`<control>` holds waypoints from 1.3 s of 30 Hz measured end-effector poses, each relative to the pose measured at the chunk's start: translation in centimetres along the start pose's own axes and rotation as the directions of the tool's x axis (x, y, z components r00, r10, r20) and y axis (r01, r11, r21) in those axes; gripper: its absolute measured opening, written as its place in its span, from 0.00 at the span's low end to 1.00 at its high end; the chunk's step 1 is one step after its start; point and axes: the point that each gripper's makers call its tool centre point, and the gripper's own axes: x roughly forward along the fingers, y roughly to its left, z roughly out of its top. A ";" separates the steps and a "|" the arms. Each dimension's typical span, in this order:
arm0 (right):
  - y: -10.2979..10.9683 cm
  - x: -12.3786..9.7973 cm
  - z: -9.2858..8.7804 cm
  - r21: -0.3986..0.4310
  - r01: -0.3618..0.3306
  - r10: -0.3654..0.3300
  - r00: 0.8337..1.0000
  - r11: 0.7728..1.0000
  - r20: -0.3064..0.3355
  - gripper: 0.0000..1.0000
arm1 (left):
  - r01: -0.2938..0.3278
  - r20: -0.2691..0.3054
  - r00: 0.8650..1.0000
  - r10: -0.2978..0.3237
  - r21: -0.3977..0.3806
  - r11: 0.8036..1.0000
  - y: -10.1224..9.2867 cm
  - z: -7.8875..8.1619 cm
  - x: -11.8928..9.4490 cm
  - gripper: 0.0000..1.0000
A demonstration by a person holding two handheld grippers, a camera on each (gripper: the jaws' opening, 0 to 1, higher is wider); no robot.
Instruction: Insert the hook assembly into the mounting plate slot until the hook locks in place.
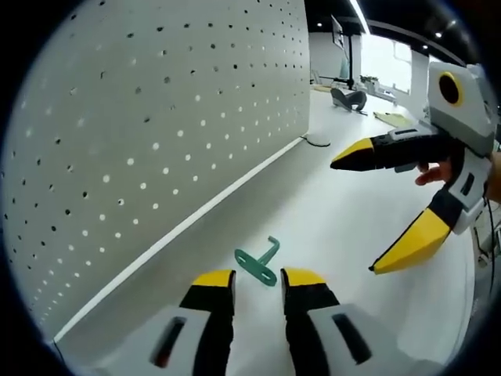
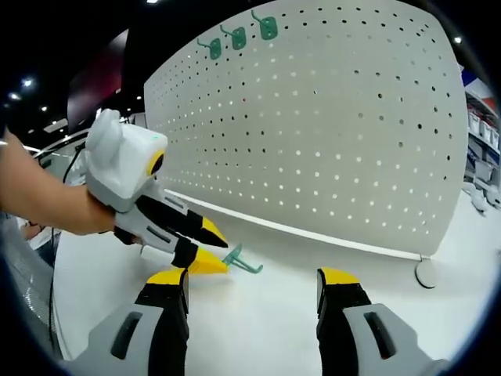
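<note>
A green hook [image 1: 258,264] lies flat on the white table [image 1: 329,235], just in front of the pegboard [image 1: 156,133]. My left gripper [image 1: 258,277] is open, its yellow tips either side of the hook's flat plate without closing on it. In the right gripper view the left gripper [image 2: 221,252] reaches in from the left, its tips at the hook [image 2: 243,262]. My right gripper [image 2: 252,276] is open and holds nothing. It also shows hovering wide open to the right of the hook as the right gripper [image 1: 356,217]. Three green hooks [image 2: 237,37] hang at the top of the pegboard [image 2: 329,133].
The pegboard stands upright on round feet [image 2: 427,272], with a white base strip along the table. A hand [image 1: 438,172] holds the right gripper and an arm [image 2: 39,196] holds the left. Dark objects [image 1: 348,98] sit far down the table.
</note>
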 end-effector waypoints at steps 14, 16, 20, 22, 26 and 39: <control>0.1 0.1 -0.3 -0.002 -0.004 0.004 1.000 1.000 -0.007 0.67 | 0.008 0.002 1.000 -0.008 0.011 1.000 -0.3 0.2 0.0 0.11; 0.0 0.2 -0.3 -0.002 -0.004 0.004 1.000 1.000 -0.006 0.67 | 0.005 -0.001 1.000 -0.005 0.015 1.000 -0.2 0.1 -0.1 0.10; 0.0 0.2 -0.3 -0.002 -0.004 0.004 1.000 1.000 -0.007 0.67 | 0.009 -0.004 1.000 -0.009 0.011 1.000 -0.2 0.0 0.0 0.07; 0.0 0.2 -0.4 -0.002 -0.004 0.004 1.000 1.000 -0.007 0.67 | 0.010 -0.004 1.000 -0.010 0.009 1.000 -0.2 0.0 0.0 0.07; 0.1 0.2 -0.5 -0.004 -0.005 0.005 1.000 1.000 -0.012 0.67 | 0.011 -0.003 1.000 -0.011 0.000 1.000 -0.2 0.0 0.0 0.06; 0.3 0.3 -0.3 -0.013 -0.008 0.008 1.000 1.000 -0.017 0.67 | 0.009 0.006 1.000 -0.009 -0.058 0.998 0.0 -0.3 -0.2 0.03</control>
